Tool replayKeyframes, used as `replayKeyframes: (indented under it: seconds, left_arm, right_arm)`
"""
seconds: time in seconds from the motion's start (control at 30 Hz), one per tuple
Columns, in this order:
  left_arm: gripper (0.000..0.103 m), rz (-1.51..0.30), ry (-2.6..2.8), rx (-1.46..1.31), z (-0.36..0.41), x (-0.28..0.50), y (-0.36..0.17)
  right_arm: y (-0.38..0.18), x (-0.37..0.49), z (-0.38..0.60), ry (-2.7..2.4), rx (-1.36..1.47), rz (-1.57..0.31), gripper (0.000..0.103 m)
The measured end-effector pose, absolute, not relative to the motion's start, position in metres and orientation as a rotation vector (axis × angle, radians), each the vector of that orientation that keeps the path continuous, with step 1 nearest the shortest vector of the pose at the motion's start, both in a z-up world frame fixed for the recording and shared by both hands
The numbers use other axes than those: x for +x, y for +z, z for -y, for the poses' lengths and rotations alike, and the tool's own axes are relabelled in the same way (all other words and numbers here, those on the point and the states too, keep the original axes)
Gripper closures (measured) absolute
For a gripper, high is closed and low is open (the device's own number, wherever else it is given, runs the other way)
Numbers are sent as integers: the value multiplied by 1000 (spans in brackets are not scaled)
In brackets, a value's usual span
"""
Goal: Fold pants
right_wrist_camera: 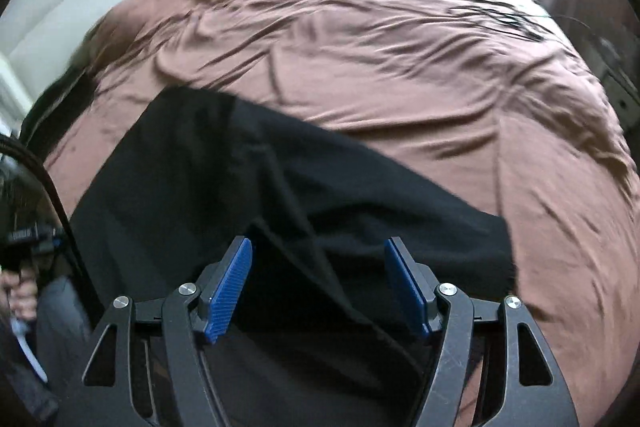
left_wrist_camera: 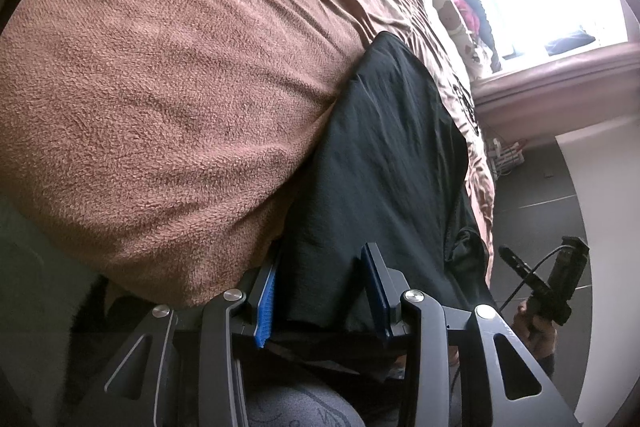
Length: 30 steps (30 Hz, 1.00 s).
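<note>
In the right wrist view, the right gripper fills the bottom of the frame with its blue fingers standing wide apart. Black cloth passes beneath the gap, but neither pad presses on it, so this gripper holds nothing. The black pants start right under those fingers and spread across the lower middle of the frame. Their long axis runs from lower right up toward the upper left, and a raised fold line cuts diagonally from the centre down toward the right finger. Their far edge ends against the wrinkled brown bed cover, which takes up the whole upper half.

In the left wrist view, the left gripper sits at the bottom centre, its fingers at a middling gap. The near end of the pants drapes down between them. Whether the pads are truly pinching the cloth I cannot tell, since the fabric hides the contact. From there the pants run as a dark band up the middle of the frame to a rounded far end. A brown fleece blanket bulges on the left, touching their edge. At the lower right, a hand carries the other gripper just beside the bed's edge.

As a judgement, both grippers sit at the near end of the garment. The left seems already stationed on an edge, so the open right gripper probably needs to close on cloth directly below it.
</note>
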<state>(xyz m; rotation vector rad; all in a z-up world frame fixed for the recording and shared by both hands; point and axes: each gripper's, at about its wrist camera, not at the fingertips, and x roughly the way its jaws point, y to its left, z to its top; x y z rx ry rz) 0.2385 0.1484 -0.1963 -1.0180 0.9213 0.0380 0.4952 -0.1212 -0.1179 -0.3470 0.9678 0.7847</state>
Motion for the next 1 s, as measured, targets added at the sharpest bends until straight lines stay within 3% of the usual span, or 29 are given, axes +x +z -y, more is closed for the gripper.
replayKeyframes:
  seconds: [0.33,0.37,0.4,0.47,0.5,0.57,1.0]
  left_arm:
    - [63,-920,41,-1018,-149,237,-197]
    - [63,-919,40,-1022,-150,237,-198]
    - [63,-918,40,-1025,-150,237,-198]
    - [63,-918,39,-1027,-150,236,-198]
    - [63,-919,40,-1026,-150,236,-198]
    - [63,-920,40,-1026,-150,237,-198]
    - [63,-919,41,-1025,-150,237,-198]
  right_arm:
    - [-151,517,85,828,-503,-1026,37]
    - [-152,516,81,823,-521,-1023,46]
    - [-153,513,78,829,-529,-1030,63]
    - [-156,514,74,846,-533,-1046,85]
    - [-156,513,74,849,-540,-1040,95]
    - [-154,511,76,848,-542,-1023,102]
    - [-118,538,143,631,-300,-918,103]
